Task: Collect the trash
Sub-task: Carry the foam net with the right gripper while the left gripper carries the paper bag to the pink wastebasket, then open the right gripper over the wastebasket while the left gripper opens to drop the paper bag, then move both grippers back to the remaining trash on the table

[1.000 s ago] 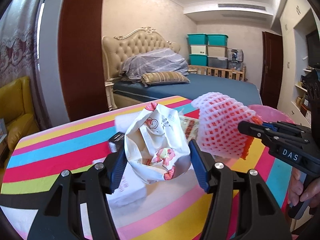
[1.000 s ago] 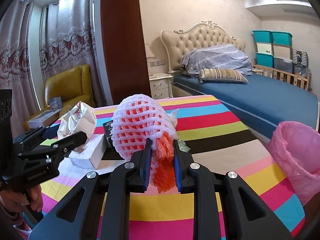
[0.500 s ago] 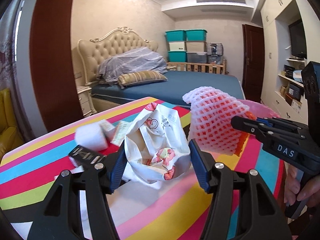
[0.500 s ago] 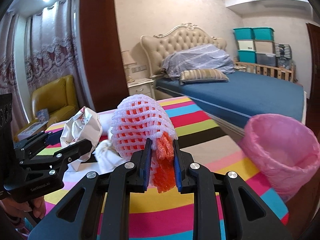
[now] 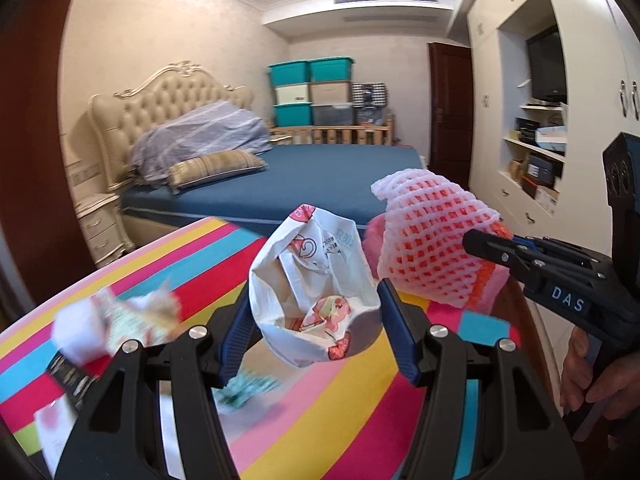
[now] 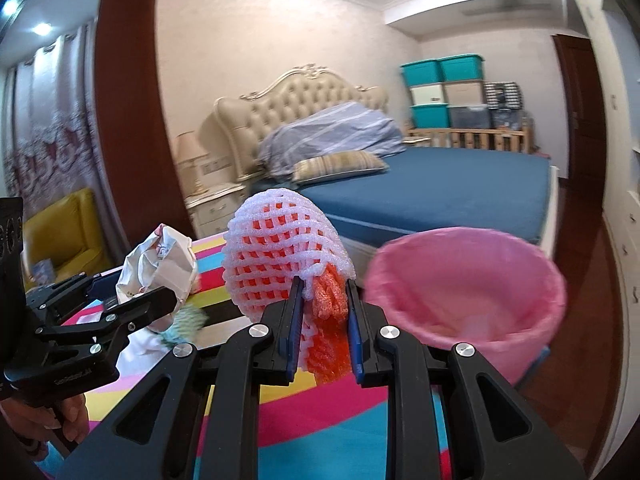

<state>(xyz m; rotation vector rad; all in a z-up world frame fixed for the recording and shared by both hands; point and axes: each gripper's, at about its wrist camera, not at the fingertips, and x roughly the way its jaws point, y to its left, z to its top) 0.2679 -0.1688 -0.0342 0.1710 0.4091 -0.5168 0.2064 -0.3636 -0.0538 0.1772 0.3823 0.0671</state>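
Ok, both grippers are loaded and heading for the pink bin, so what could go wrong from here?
The right gripper pinches only the orange tail of the foam fruit net, so the net could slip out short of the pink-lined bin. The left gripper holds the crumpled paper bag loosely around its bulge; it may drop. The two loads sit close together and could collide above the bin.
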